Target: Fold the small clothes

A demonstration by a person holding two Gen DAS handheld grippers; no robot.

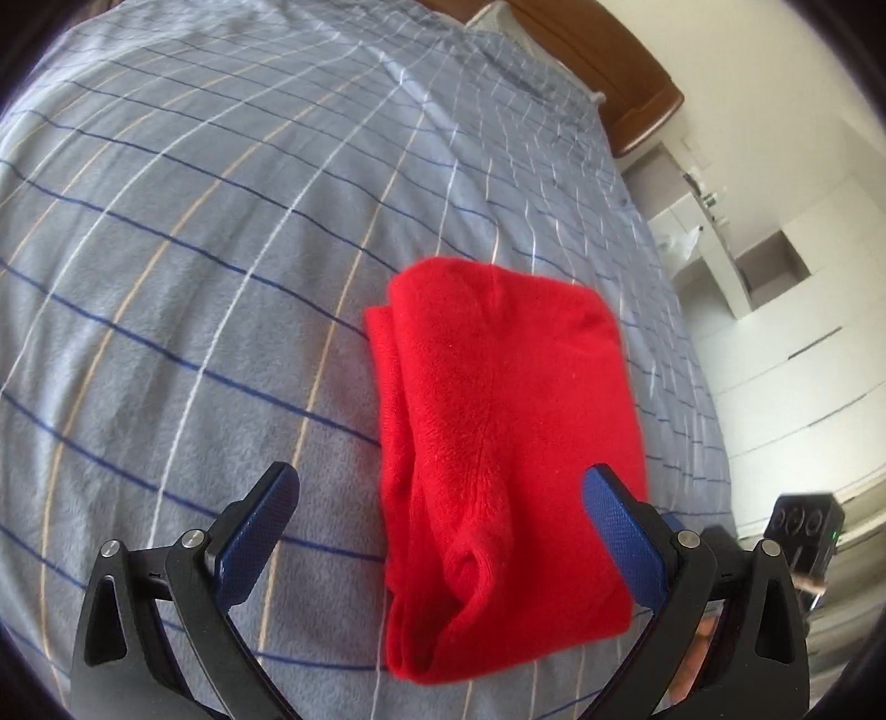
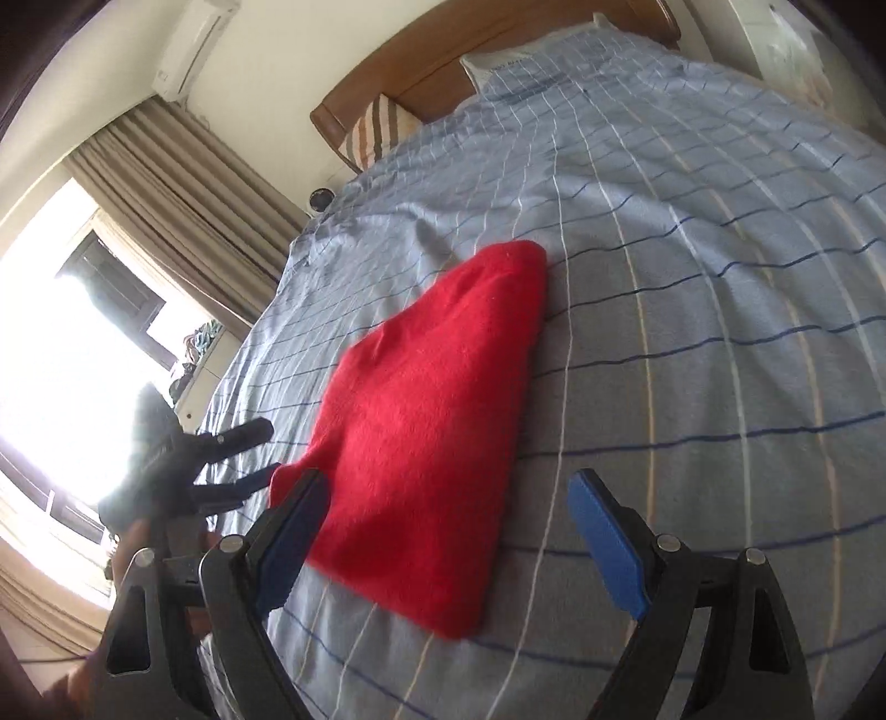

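A red fleece garment (image 1: 504,443) lies folded into a thick rectangle on the grey checked bedspread (image 1: 194,249). It also shows in the right wrist view (image 2: 426,421). My left gripper (image 1: 437,487) is open and empty, its jaws spread over the garment's near left part, with the right finger over the red cloth. My right gripper (image 2: 448,498) is open and empty, held just above the garment's near edge. The left gripper also shows in the right wrist view (image 2: 260,454) at the garment's left corner, jaws apart.
The wooden headboard (image 2: 470,44) and pillows (image 2: 376,133) are at the far end. White cabinets (image 1: 775,310) stand past the bed's right edge. Curtains and a bright window (image 2: 111,310) are on the other side. The other gripper's body (image 1: 803,531) shows at the right.
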